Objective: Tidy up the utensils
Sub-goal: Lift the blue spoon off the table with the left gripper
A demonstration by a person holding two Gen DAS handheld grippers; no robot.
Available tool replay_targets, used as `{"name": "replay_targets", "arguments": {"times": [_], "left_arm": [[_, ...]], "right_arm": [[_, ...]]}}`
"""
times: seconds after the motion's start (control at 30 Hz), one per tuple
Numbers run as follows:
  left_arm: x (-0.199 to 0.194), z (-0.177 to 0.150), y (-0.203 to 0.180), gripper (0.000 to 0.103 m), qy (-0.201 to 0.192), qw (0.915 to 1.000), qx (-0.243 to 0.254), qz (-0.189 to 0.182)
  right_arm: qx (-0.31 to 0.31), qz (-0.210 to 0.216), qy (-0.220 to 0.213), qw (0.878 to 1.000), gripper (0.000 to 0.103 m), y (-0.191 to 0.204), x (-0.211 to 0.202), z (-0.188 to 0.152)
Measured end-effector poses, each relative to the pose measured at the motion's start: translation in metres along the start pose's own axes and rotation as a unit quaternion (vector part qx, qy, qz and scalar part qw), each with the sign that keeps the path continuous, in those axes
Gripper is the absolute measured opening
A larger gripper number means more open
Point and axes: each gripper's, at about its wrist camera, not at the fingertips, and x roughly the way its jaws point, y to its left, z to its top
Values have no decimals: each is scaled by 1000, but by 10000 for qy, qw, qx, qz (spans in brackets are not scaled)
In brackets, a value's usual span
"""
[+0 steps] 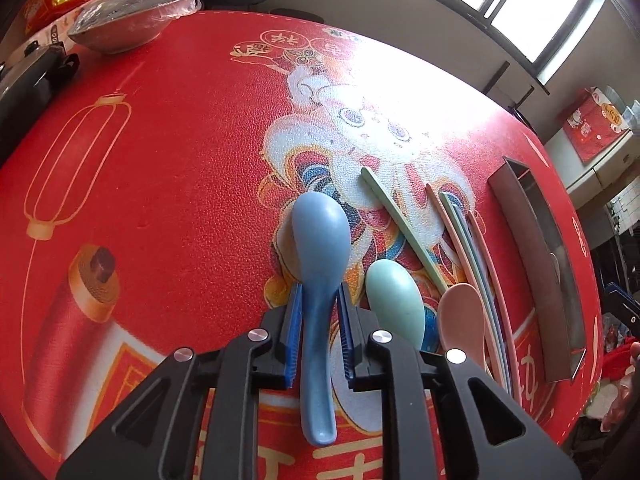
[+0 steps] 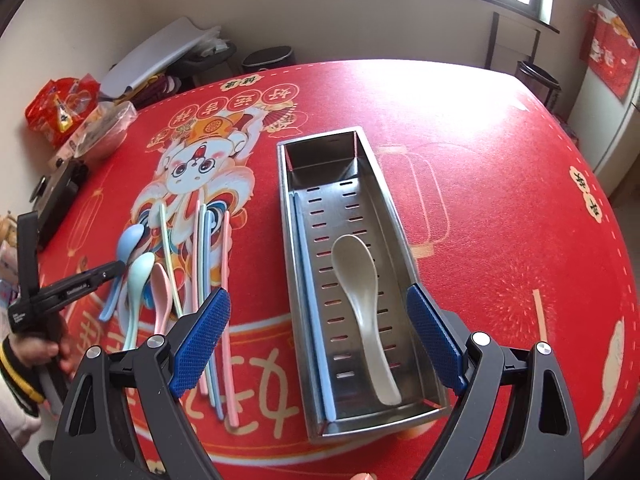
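A blue spoon (image 1: 320,240) lies bowl-away on the red table mat, and my left gripper (image 1: 320,292) is shut on its handle, which runs back between the blue pads. To its right lie a green spoon (image 1: 394,300), a pink spoon (image 1: 460,320), a green chopstick (image 1: 400,220) and several pastel chopsticks (image 1: 476,248). The steel slotted tray (image 2: 394,216) holds a white spoon (image 2: 356,276) and blue chopsticks (image 2: 310,280) along its left wall. My right gripper (image 2: 318,290) hangs open above the tray's near half, nothing between its pads. The left gripper (image 2: 112,270) shows there over the blue spoon (image 2: 130,238).
A plastic-wrapped bowl (image 1: 128,20) and a black appliance (image 1: 28,76) stand at the table's far left edge, beside a red snack bag (image 2: 60,108). A person's hand (image 2: 36,352) holds the left gripper. The tray (image 1: 540,240) lies right of the chopsticks.
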Motion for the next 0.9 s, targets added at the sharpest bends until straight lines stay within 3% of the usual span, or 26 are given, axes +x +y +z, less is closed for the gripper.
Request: {"name": "replay_targets", "arguments": {"times": [0.23,0.5,0.77,0.9], "left_arm": [[2,3,-4,16,26,9998,171,15],[-11,0,-23,5,33,9987,504,-85],[-12,-4,-36,5,87,9980,581,-242],[-14,-4,-38,16,68,9979,617,-200]], "right_arm": [[39,-10,25,10000,87,-2,2,-1],[18,29,61,10000,87,1,4,-1],[13,61,77,10000,87,2,3,-3],[76,52,82,9999,87,-2,2,-3]]}}
